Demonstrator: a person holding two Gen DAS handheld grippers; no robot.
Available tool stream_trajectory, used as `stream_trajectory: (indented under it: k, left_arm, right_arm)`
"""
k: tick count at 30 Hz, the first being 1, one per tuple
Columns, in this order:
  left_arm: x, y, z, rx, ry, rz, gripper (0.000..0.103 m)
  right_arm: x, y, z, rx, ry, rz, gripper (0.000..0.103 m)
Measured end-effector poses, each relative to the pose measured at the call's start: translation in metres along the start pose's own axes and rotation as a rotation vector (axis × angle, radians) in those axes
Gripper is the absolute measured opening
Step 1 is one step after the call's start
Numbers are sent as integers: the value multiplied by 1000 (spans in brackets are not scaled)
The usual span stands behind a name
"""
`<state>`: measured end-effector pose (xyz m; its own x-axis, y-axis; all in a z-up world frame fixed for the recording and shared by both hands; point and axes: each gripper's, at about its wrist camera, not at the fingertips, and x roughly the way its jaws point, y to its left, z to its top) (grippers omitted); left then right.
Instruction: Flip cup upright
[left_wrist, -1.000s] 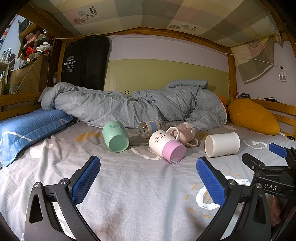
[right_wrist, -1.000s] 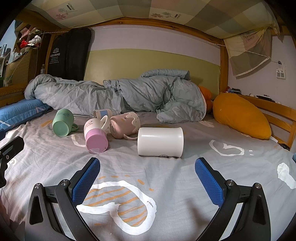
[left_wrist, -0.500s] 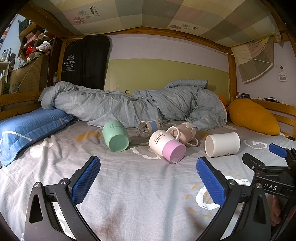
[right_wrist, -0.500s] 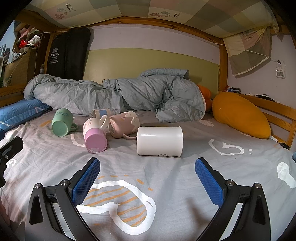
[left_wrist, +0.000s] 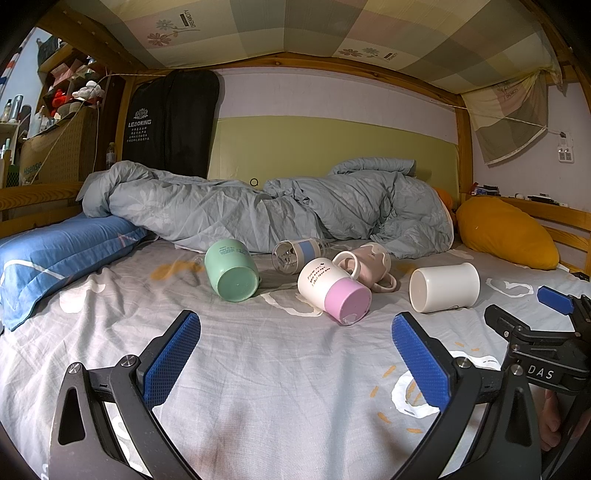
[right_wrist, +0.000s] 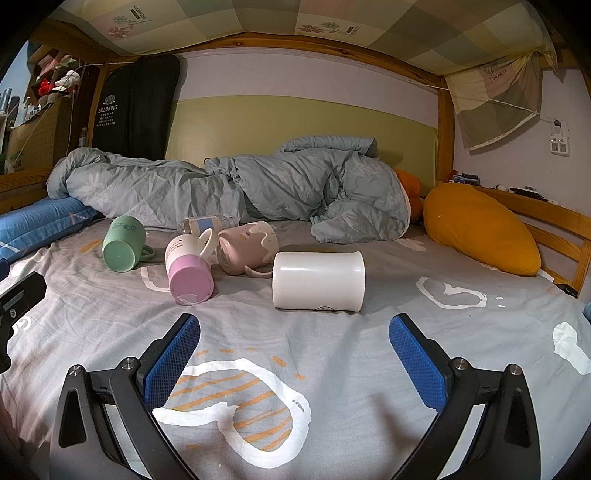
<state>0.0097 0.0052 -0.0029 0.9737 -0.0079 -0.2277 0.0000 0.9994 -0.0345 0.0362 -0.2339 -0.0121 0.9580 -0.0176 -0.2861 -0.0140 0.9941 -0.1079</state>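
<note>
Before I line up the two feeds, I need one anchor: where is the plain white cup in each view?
Left wrist: the plain white cup lies on its side right of centre, round end toward the camera.
Right wrist: it lies side-on at centre, just beyond the open jaws.
Shared landmark: the yellow pillow, to its right.
</note>
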Motion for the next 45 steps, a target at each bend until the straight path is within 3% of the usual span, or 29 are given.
stream_trajectory:
  k: [32, 35, 45]
  left_arm:
    - [1, 0, -2, -6, -3, 8, 103]
    - [2, 3, -6, -31, 18, 30, 103]
    - [8, 0, 2, -111, 112, -33, 103]
  right_arm:
    - [1, -3, 0, 5, 7, 1, 103]
    - [4, -5, -2, 11, 14, 0, 103]
    - [1, -13, -1, 56, 17, 3, 103]
